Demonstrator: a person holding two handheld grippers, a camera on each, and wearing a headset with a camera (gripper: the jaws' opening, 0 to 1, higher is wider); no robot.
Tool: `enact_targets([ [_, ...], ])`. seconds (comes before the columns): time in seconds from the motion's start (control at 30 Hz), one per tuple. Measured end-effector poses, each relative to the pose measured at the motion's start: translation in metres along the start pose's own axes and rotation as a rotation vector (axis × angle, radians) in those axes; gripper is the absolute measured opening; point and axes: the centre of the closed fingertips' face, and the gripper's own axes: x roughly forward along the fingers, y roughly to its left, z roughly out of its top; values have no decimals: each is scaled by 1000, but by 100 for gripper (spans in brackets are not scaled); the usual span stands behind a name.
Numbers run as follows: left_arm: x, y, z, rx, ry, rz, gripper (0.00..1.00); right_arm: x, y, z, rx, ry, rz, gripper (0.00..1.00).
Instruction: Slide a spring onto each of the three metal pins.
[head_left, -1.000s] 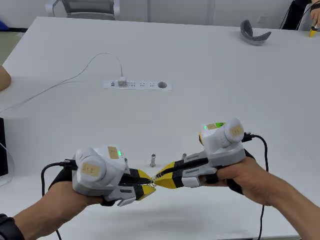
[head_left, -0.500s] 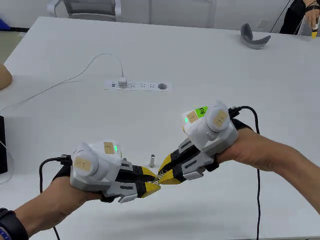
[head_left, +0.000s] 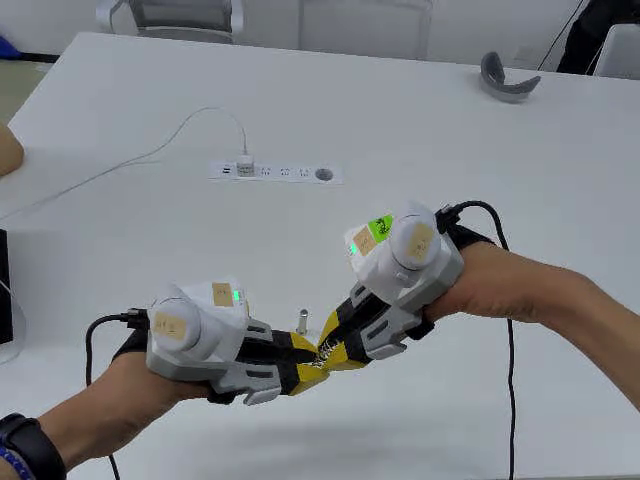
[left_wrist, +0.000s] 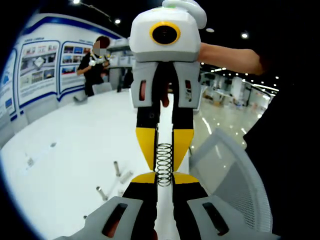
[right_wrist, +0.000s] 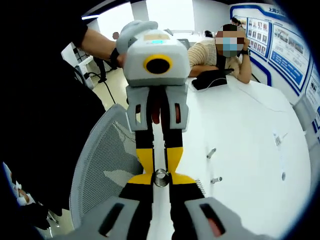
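The left gripper and right gripper, jaws narrow, pinch one spring tip-to-tip; its axis follows the left jaws; a pin stands just beyond.

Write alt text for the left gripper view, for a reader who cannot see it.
A coil spring is pinched between the left gripper, rising from below, and the right gripper, facing it from above. On the white table sit metal pins.

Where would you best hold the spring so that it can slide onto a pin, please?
Grip the spring across its coils near one end, pinching from the sides, not along its axis. It is a slim open coil; a side pinch at one end leaves the other end's bore free for a pin.
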Motion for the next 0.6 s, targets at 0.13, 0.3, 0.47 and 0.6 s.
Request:
enact_targets([
  [0.13, 0, -2, -1, 11, 10, -7, 10, 1, 1, -1, -10, 8, 11, 13],
  [0.3, 1, -4, -2, 20, 18, -13, 9, 2, 4, -1, -24, 19, 23, 13],
  [0.47, 0, -3, -3, 10, 21, -9, 9, 2, 4, -1, -25, 26, 22, 13],
  [0.6, 0, -4, -3, 6, 21, -10, 9, 3, 5, 0, -14, 29, 23, 13],
])
